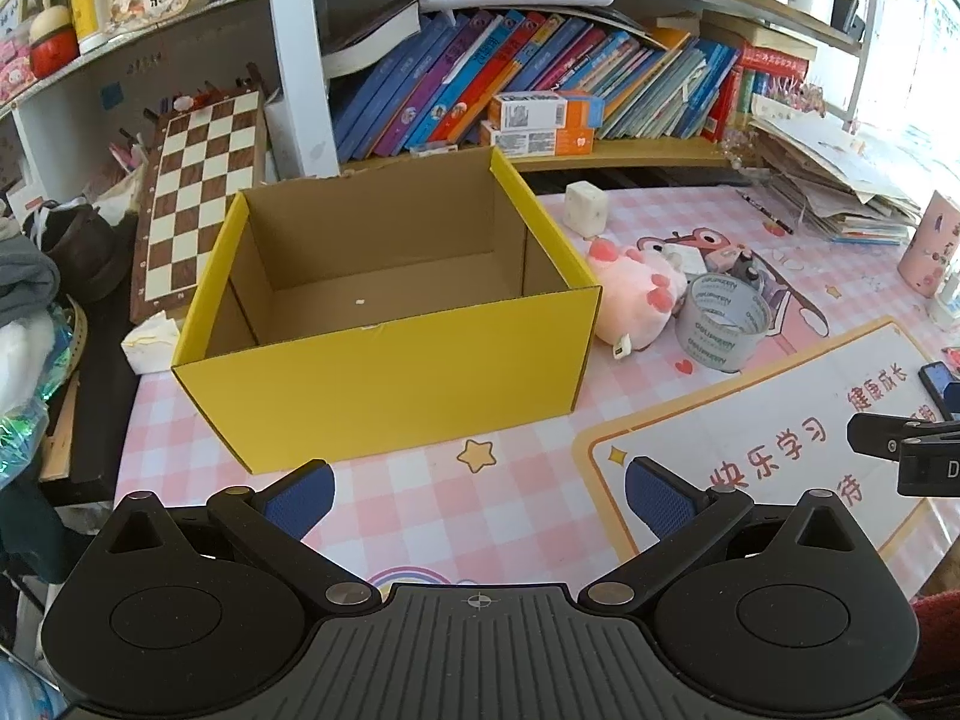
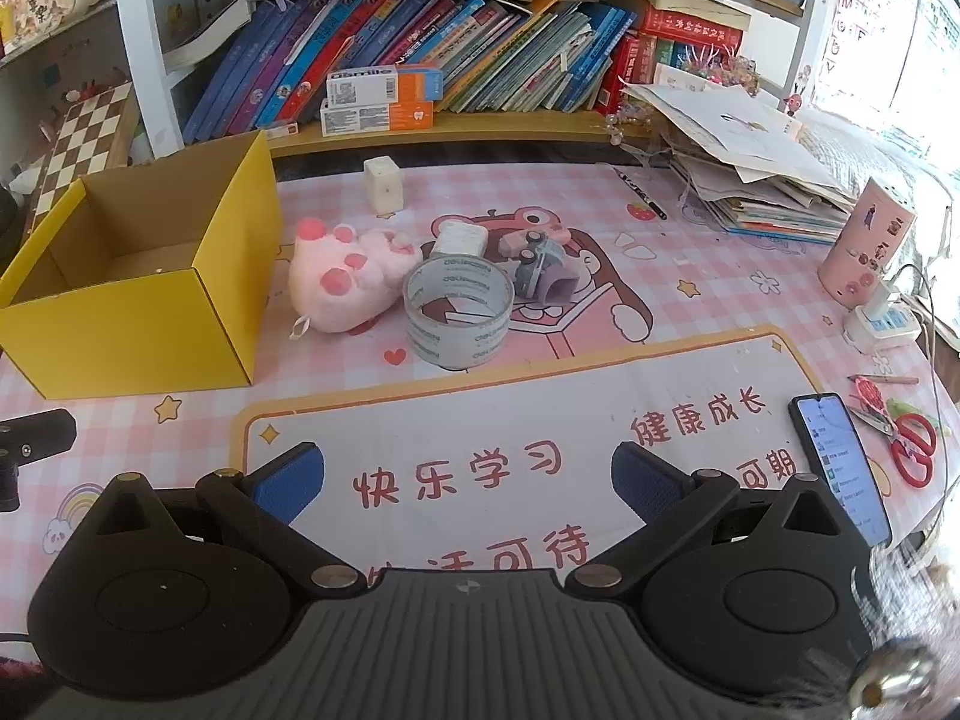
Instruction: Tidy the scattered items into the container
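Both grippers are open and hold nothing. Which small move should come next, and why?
Probably move the right gripper forward to the tape roll: it stands nearest, the yellow box is empty, and nothing blocks the way.

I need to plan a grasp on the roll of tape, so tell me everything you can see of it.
The roll of tape is a wide ring of clear, greyish packing tape with printed lettering around its band and a hollow middle. It rests on the pink checked mat, tilted, its opening facing up and toward the cameras. The pink plush toy lies right beside it toward the yellow box; whether they touch is unclear. Small toys sit close behind. Neither gripper is near it.
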`<state>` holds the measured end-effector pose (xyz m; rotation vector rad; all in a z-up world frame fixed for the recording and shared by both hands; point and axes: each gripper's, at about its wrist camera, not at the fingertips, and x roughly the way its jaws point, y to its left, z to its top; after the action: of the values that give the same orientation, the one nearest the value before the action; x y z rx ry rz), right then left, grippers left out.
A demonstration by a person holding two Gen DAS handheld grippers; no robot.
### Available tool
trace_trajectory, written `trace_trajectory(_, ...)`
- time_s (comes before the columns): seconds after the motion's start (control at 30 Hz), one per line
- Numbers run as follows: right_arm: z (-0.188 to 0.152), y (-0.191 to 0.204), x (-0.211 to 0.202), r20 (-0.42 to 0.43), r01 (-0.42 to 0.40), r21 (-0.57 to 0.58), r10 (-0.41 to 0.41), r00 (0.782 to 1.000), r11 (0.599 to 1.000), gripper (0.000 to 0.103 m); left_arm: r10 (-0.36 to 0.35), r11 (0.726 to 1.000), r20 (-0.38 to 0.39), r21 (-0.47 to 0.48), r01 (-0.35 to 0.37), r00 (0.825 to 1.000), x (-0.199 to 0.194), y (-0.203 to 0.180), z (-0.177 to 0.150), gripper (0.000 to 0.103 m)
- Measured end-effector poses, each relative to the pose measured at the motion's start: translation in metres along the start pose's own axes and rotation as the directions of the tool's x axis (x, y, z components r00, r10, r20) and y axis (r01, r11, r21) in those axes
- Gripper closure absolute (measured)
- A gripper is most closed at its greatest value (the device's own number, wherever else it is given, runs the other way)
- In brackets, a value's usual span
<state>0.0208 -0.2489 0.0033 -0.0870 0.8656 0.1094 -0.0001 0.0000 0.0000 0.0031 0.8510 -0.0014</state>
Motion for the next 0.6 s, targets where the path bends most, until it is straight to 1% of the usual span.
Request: trace_trajectory(0.6, 0.0014, 0.0024, 0.0013, -0.002, -0.001, -0.006, 0.001, 1.000, 1.000, 0.000, -0.001, 1.000, -0.002, 0.013, 0.001, 1.000, -0.0004, 0.0030, 0.0019, 0.000)
